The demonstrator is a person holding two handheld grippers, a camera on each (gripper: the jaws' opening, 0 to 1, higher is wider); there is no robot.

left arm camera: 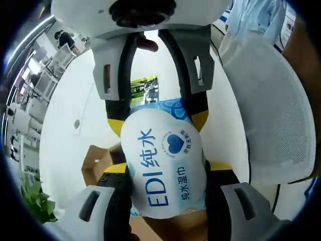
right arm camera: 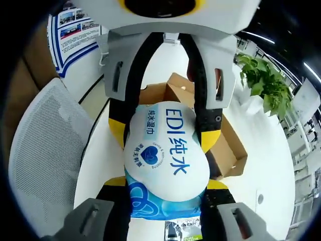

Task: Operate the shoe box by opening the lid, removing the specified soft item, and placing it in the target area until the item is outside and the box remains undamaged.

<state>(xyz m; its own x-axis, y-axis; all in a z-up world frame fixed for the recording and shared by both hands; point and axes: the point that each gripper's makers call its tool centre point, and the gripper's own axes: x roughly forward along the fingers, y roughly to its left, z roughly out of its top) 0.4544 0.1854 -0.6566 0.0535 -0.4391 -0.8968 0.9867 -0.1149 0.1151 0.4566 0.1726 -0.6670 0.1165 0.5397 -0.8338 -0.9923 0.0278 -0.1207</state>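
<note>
You have the wet-wipes pack (left arm camera: 165,165) out of the cardboard shoe box (right arm camera: 220,135), pinched at opposite ends between your left tongs (left arm camera: 165,201) and right tongs (right arm camera: 165,201); next, carry it clear to the target area.

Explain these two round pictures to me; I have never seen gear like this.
No robot here: a person carries a hand-held claw in each hand, and each claw has a fisheye camera looking along its jaws. The left gripper view shows the left claw from behind, with the right claw opposite; the right gripper view shows the right claw. Both grip one soft pack of wet wipes from opposite ends, held in the air. Beneath it sits the open cardboard shoe box on a white surface. A white mesh chair stands beside.
</note>
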